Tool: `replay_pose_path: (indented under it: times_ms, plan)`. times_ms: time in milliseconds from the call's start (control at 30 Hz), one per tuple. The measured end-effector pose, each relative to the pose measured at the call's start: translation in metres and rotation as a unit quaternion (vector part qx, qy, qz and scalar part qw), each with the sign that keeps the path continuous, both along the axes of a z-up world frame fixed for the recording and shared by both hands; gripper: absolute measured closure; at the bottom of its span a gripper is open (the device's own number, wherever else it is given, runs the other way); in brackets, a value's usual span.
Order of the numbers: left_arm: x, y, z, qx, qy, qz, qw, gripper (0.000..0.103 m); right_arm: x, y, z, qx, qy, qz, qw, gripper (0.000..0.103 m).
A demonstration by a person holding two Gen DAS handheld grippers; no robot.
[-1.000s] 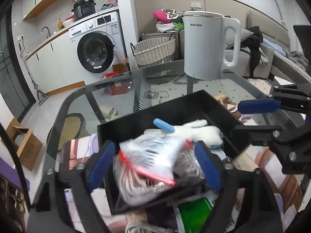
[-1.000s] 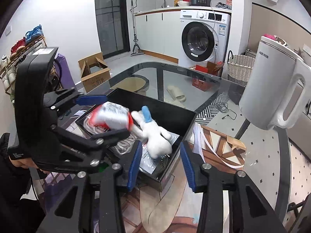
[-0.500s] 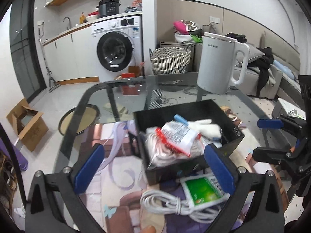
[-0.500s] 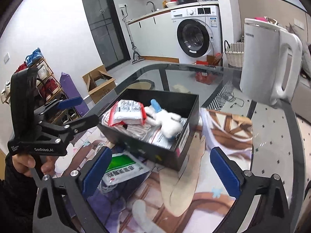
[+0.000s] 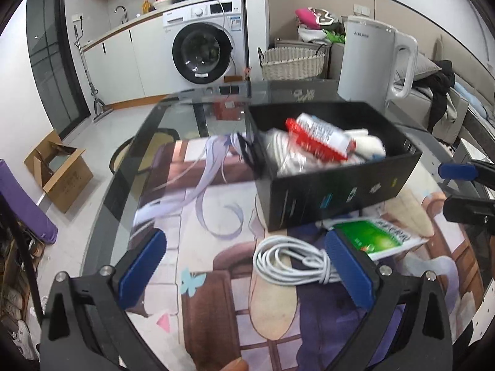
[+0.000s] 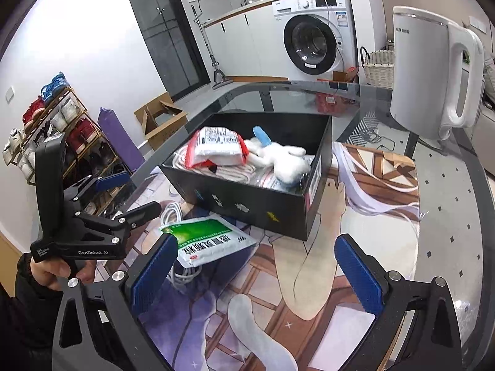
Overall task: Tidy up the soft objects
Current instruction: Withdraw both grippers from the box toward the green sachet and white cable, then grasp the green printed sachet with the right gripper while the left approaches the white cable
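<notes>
Glass table (image 6: 448, 185) carries printed mat (image 6: 309, 278), kettle (image 6: 427, 71).

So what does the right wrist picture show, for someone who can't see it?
A black box on a picture mat holds a white plush toy and a red-edged packet. A green packet lies outside, before the open right gripper.

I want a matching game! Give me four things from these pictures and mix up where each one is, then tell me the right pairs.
Things:
1. white plush toy
2. green packet
3. coiled white cable
4. white kettle

Places:
A. standing on the glass table behind the black box
B. lying on the picture mat beside the green packet
C. inside the black box
D. flat on the mat in front of the black box

Pairs: 1-C, 2-D, 3-B, 4-A
</notes>
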State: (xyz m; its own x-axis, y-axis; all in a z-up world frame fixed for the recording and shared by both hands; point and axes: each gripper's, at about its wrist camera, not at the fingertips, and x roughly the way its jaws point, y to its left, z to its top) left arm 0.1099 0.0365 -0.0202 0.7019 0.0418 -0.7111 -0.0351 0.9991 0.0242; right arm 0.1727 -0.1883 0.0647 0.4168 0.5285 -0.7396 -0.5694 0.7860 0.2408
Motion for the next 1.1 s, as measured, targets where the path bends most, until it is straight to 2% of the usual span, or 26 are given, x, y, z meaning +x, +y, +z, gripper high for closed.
replay_pose_path:
  times_ms: [133,533,700,1100]
  plan:
    - [0.003,-0.003,-0.006,-0.01,0.007,-0.01,0.9999,0.0,0.001,-0.001,-0.005,0.0,0.005,-0.001,1.0,0.0]
    - [0.002,-0.043,-0.008,-0.05,0.029,-0.096,0.9937,0.0,0.005,-0.006,-0.014,-0.015,0.027,-0.009,0.999,0.0]
    - [-0.006,-0.039,-0.008,-0.061,0.038,-0.098,0.9926,0.0,0.004,0.007,-0.027,-0.041,0.042,0.001,0.998,0.0]
    - [-0.014,-0.019,-0.005,-0.058,0.037,-0.072,0.9951,0.0,-0.012,0.053,-0.056,-0.14,0.017,0.041,0.989,0.0]
